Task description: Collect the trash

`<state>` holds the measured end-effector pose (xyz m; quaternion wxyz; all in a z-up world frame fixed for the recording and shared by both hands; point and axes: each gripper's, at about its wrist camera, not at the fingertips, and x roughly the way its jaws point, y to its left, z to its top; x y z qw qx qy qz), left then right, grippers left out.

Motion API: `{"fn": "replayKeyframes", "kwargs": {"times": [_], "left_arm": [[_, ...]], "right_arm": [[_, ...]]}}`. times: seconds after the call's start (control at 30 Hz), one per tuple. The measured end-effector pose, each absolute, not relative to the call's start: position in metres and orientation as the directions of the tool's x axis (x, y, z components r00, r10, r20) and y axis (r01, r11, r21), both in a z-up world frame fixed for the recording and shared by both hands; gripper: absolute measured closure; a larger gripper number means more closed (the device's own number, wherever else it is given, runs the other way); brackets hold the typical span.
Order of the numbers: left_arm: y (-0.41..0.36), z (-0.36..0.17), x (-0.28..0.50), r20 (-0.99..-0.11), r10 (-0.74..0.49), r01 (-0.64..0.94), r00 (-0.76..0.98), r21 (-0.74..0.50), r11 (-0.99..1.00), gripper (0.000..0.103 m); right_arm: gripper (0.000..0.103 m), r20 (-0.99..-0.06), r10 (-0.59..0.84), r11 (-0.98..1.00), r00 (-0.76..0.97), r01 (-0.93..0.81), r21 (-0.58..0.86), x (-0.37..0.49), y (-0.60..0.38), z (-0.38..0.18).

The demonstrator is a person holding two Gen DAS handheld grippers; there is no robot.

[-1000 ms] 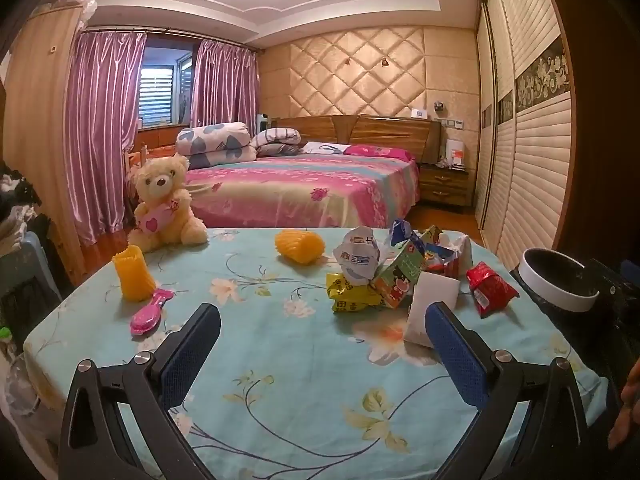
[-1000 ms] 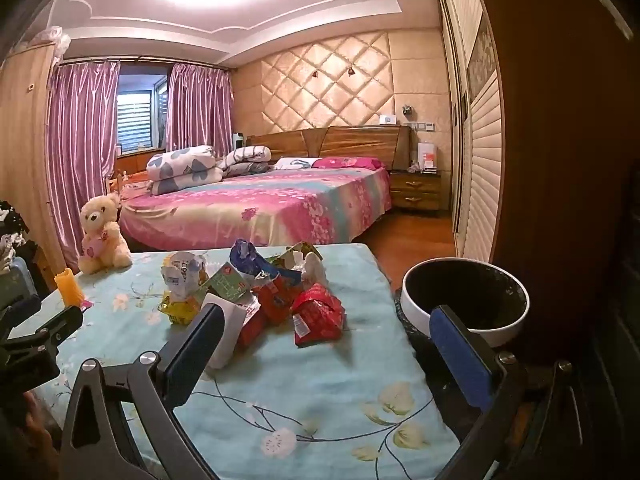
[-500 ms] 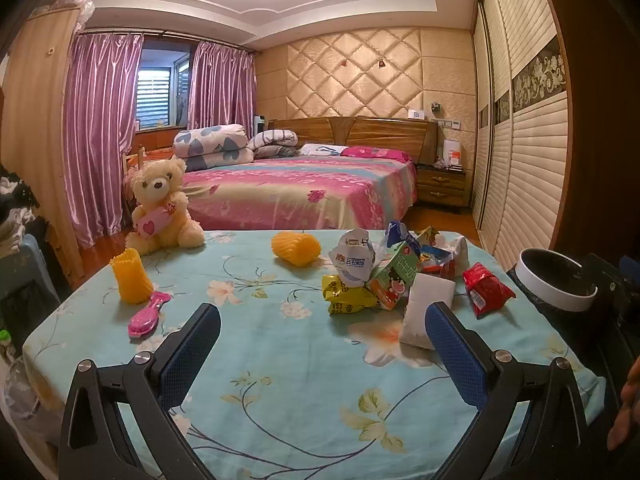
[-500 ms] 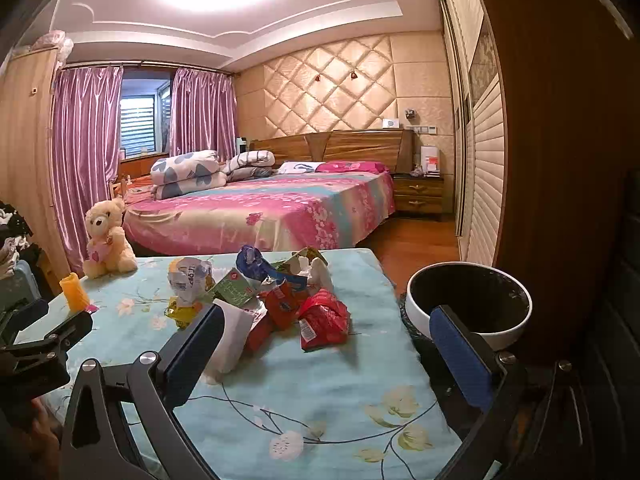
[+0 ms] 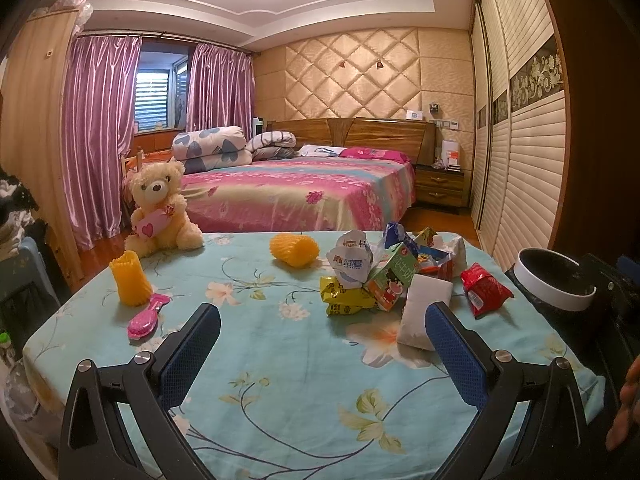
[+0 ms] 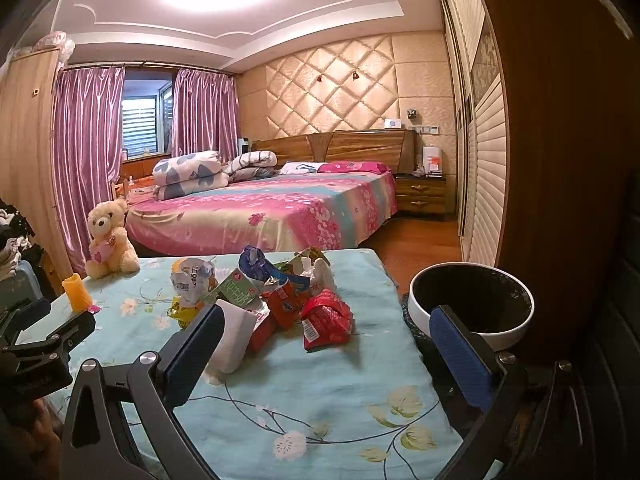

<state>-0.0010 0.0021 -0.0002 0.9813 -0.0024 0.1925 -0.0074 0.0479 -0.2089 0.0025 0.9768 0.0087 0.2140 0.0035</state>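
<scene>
A heap of trash lies on the floral table: a red wrapper [image 5: 485, 288] [image 6: 325, 318], a white packet [image 5: 423, 309] [image 6: 234, 334], a yellow wrapper [image 5: 346, 296], a green carton [image 5: 394, 278] [image 6: 236, 290] and a crumpled white pack [image 5: 351, 258] [image 6: 191, 280]. A white-rimmed black bin [image 5: 554, 282] [image 6: 472, 304] stands off the table's right edge. My left gripper [image 5: 320, 342] is open and empty, above the near table. My right gripper [image 6: 326, 340] is open and empty, near the red wrapper.
A teddy bear [image 5: 160, 210], two yellow foam nets [image 5: 294, 250] [image 5: 130, 282] and a pink brush [image 5: 146, 322] sit on the table's left part. A bed [image 5: 304, 192] lies behind. A wardrobe [image 5: 524, 160] runs along the right.
Both grippers have drifted slightly; the view has risen and pulled back a little. The trash heap has not moved. Both grippers stay open.
</scene>
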Motion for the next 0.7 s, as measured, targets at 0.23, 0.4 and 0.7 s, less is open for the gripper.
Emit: {"fn": "replayKeyframes", "kwargs": {"times": [0.23, 0.4, 0.7], "left_arm": [[0.0012, 0.0005, -0.0008, -0.376, -0.015, 0.014, 0.926, -0.006, 1.000, 0.001], [0.0015, 0.0009, -0.0009, -0.378, -0.017, 0.015, 0.926, -0.009, 1.000, 0.001], [0.0014, 0.0013, -0.0013, -0.378, -0.018, 0.015, 0.926, -0.009, 1.000, 0.001]], "right_arm": [[0.000, -0.418, 0.007, 1.000, 0.909, 0.000, 0.017, 0.0479, -0.2088, 0.0024], [0.000, -0.426, 0.021, 0.999, 0.904, -0.005, 0.038, 0.0495, -0.2118, 0.0006], [0.000, -0.424, 0.028, 0.999, 0.905, -0.014, 0.034, 0.0488, -0.2095, 0.0016]]}}
